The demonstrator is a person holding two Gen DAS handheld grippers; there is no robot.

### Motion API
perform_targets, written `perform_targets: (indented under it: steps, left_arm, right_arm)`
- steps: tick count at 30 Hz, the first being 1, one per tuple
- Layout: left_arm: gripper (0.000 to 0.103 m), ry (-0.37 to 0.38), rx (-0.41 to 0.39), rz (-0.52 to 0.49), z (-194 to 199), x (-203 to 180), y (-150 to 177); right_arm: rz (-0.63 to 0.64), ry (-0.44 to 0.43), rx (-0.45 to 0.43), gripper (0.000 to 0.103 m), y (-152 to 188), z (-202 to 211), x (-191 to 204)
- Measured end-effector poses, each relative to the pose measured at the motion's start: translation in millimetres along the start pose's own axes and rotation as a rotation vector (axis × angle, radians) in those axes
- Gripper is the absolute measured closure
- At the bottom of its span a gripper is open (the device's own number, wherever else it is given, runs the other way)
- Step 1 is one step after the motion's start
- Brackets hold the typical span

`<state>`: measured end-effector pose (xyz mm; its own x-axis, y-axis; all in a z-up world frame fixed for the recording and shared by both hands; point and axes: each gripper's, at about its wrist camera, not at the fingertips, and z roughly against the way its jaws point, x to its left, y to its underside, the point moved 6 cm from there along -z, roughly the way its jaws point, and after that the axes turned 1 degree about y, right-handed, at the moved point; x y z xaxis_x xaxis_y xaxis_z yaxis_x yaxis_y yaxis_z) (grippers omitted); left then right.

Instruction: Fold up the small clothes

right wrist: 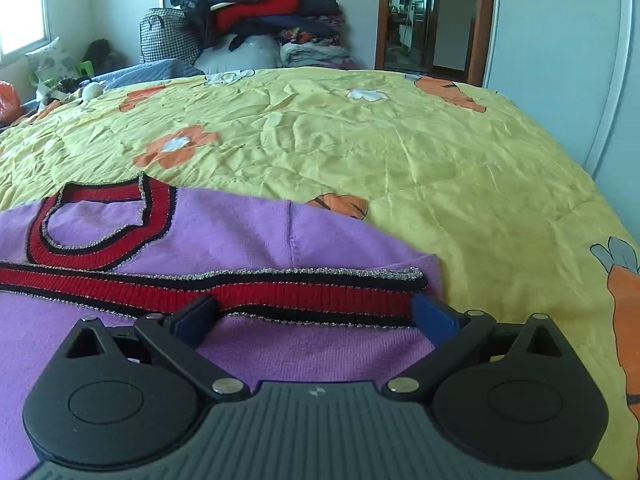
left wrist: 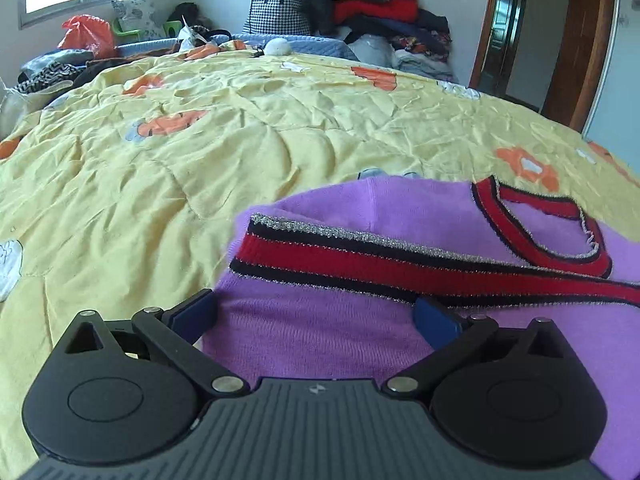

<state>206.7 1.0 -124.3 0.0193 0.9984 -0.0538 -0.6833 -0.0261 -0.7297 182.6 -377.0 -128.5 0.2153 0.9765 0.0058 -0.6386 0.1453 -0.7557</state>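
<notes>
Tongs, left [left wrist: 316, 312]: spread wide, fingers either side of the sweater [left wrist: 320, 340], nothing pinched. Tongs, right [right wrist: 316, 316]: likewise spread, straddling the hem band [right wrist: 320, 292], nothing pinched.

Sweater: small purple knit, lying on the quilt [left wrist: 160, 152] at its near edge, already doubled so the red-and-black hem band lies across the chest, just below the collar [left wrist: 560, 232]. Left tongs at the sweater's left end, right tongs at its right end.

Handling, as judged: light, soft, limp; will sag and drape when lifted, stretches if tugged. Ribbed band is thicker and firmer, so the better hold; pinch both layers at the band's corners.

Beyond the quilt's far edge: clothes pile [left wrist: 372, 4], checked bag [left wrist: 276, 8].
</notes>
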Motion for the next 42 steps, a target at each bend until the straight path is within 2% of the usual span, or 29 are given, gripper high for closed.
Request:
perform_targets:
  steps: [5,7,9,10,12,13,14,16,17,19,22,24,26,27,29,32,34,36,37,39,42]
  left_arm:
    - [0.0,0.005,-0.01,0.021,6.3,0.5,-1.2]
    - [0.0,-0.005,0.02,0.047,20.5,4.2,4.7]
    - [0.0,0.049,0.026,0.082,42.2,3.1,16.1]
    - [0.0,0.083,0.024,0.066,51.7,-2.5,23.5]
    - [0.0,0.031,0.038,-0.015,60.3,-11.6,41.2]
    - [0.0,0.026,0.055,-0.039,60.0,-13.6,50.4]
    - [0.0,0.036,0.052,-0.028,62.0,-11.0,56.4]
    - [0.0,0.023,0.073,0.013,71.5,0.5,59.1]
    - [0.0,0.011,0.083,0.024,80.2,5.1,57.9]
    - [0.0,0.003,0.038,0.012,103.9,7.9,55.9]
    - [0.0,0.047,0.02,-0.012,122.8,-7.4,64.0]
    - [0.0,0.05,0.038,-0.045,120.5,-21.1,74.2]
    - [0.0,0.039,0.085,-0.07,111.2,-31.7,89.5]
    - [0.0,0.028,0.111,-0.08,106.6,-34.7,97.2]
    - [0.0,0.013,0.078,-0.116,110.5,-38.2,102.9]
    - [0.0,0.03,0.12,-0.094,113.4,-36.2,100.1]
    - [0.0,0.044,0.144,-0.085,113.0,-38.0,98.6]
    - [0.0,0.035,0.166,-0.067,109.7,-38.9,99.7]
    - [0.0,0.022,0.168,-0.074,109.0,-40.4,99.9]
    - [0.0,0.006,0.175,-0.086,108.9,-43.4,100.8]
    - [0.0,0.001,0.194,-0.071,109.1,-42.4,100.2]
  right_arm:
    - [0.041,0.006,0.019,0.0,-0.8,13.0,9.2]
    - [0.079,0.053,-0.015,0.0,5.8,40.3,17.1]
    - [0.144,0.106,0.001,0.0,19.6,60.1,26.6]
    - [0.163,0.092,0.008,0.0,29.8,67.2,30.9]
    - [0.18,0.024,0.014,0.0,51.4,75.1,35.9]
    - [0.18,0.014,-0.013,0.0,58.5,80.6,31.4]
    - [0.138,0.011,-0.012,0.0,62.4,82.8,21.5]
    - [-0.01,-0.059,0.065,0.0,66.0,85.0,-0.8]
    - [-0.034,-0.05,0.081,0.0,64.9,93.0,-6.2]
    - [-0.003,-0.001,0.052,0.0,63.5,113.9,-5.6]
    - [0.003,-0.061,0.028,0.0,72.7,133.0,11.0]
    - [0.015,-0.077,0.03,0.0,84.2,135.3,24.4]
    - [0.054,-0.036,0.078,0.0,101.0,124.5,34.8]
    - [0.067,-0.028,0.048,0.0,107.0,123.9,36.1]
    - [0.057,-0.035,0.036,0.0,110.3,125.6,35.7]
    - [0.038,-0.034,0.09,0.0,102.4,125.8,36.7]
    - [0.01,-0.051,0.052,0.0,95.4,133.4,39.7]
    - [-0.022,-0.024,-0.013,0.0,93.4,141.7,37.8]
    - [-0.028,0.004,-0.016,0.0,94.5,140.2,36.1]
    - [-0.007,0.015,0.072,0.0,102.1,123.1,38.3]
    - [0.024,0.006,0.066,0.0,108.2,124.4,39.1]
